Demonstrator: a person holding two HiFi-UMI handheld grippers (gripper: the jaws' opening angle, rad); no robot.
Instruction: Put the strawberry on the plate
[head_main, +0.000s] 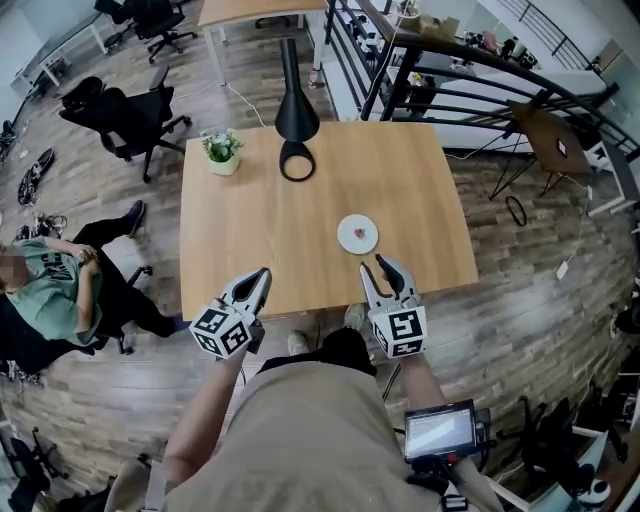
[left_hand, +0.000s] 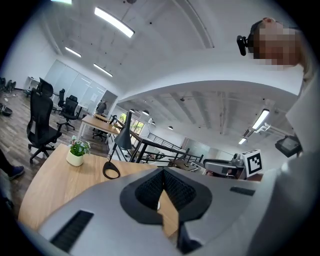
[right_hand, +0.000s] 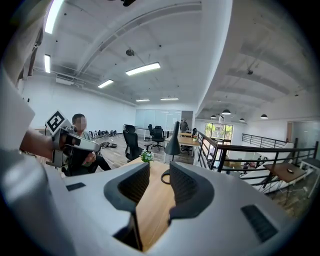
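Looks basically done: the strawberry (head_main: 360, 236) is sitting on the small white plate (head_main: 348, 228), toward the near edge of the tabletop (head_main: 260, 215), right of middle. The right gripper (head_main: 378, 265) hangs just short of it, jaws apart and empty. The left gripper (head_main: 262, 273) is pinched closed on nothing. I'd guess the next move is just backing away without bumping the plate.

- The strawberry (head_main: 361, 235) on the plate (head_main: 347, 227) was too small to detail.
- In the right gripper view, the right tool (right_hand: 158, 172) hid the plate.
- The frame's edge cut off the seated person (head_main: 50, 290).
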